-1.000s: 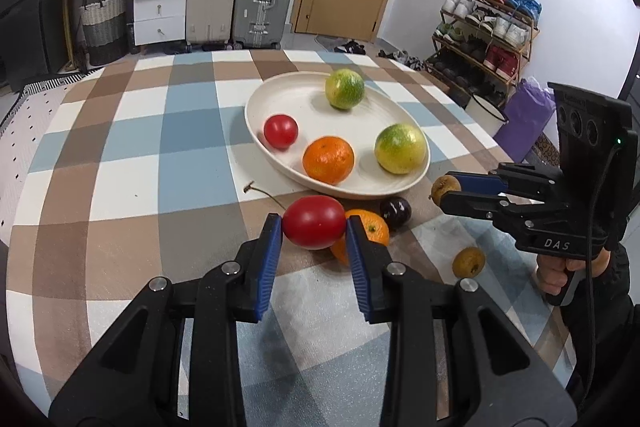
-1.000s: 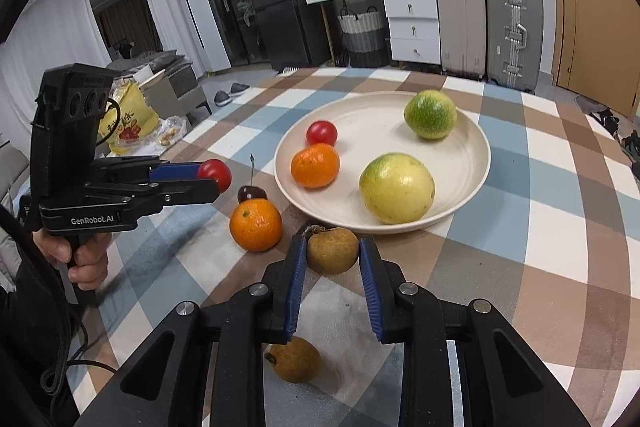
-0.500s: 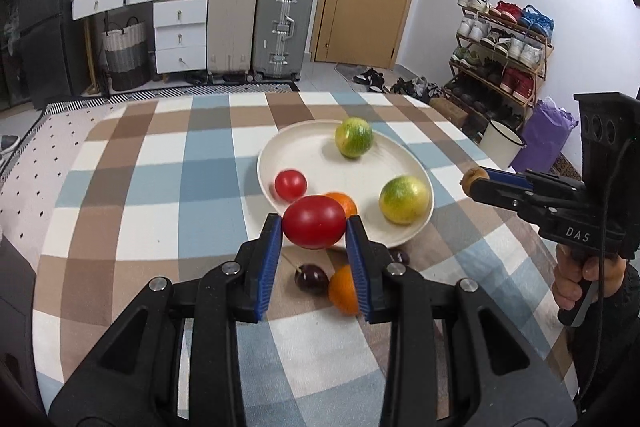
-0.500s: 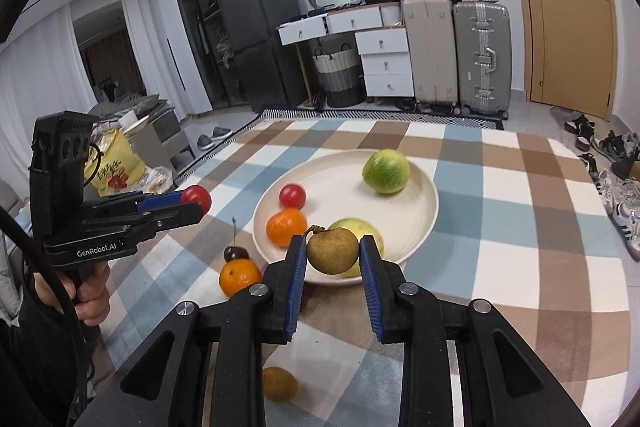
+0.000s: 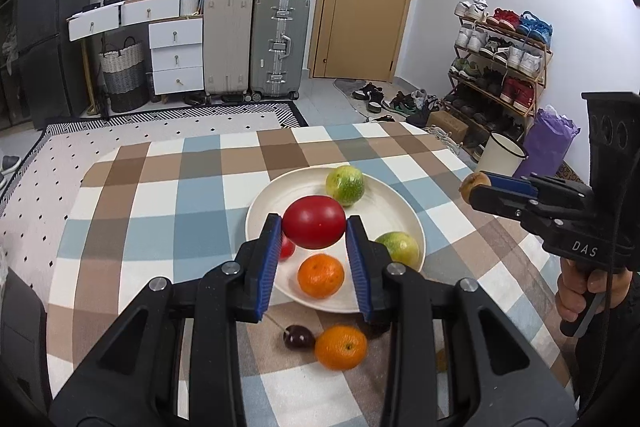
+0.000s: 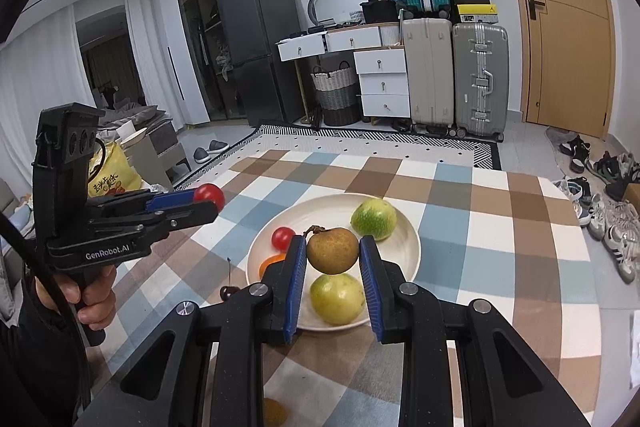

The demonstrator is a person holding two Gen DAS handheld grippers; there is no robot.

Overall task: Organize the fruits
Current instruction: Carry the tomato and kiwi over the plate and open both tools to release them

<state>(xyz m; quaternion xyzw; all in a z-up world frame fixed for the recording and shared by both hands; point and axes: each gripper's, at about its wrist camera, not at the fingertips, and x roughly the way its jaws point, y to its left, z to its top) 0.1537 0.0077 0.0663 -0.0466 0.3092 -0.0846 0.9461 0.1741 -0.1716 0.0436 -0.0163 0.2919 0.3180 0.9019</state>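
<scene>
The jaws of the left gripper [image 5: 314, 227] are clenched on a red tomato [image 5: 314, 222], its blue pads pressed to both sides of it. The jaws of the right gripper [image 6: 332, 255] are narrowed onto a small brown pear-like fruit [image 6: 332, 250] with its stalk uppermost.

Both fruits were close over the checked worktop [image 5: 160, 195] a second ago; both have since been lifted, and each now hangs in the air in front of the white plate [image 5: 260, 211]. That points to two pick-ups done together, with the carry to the plate under way and the release still to come.

On the plate lie two green citrus fruits [image 5: 345, 185], an orange [image 5: 321, 275] and a small tomato [image 6: 283, 237].

Left on the worktop, just in front of the plate, are a second orange [image 5: 341, 346] and a dark cherry [image 5: 298, 337] touching it. Another brown fruit [image 6: 274, 411] sits at the near edge, mostly hidden. These look like the remaining pieces to gather.
</scene>
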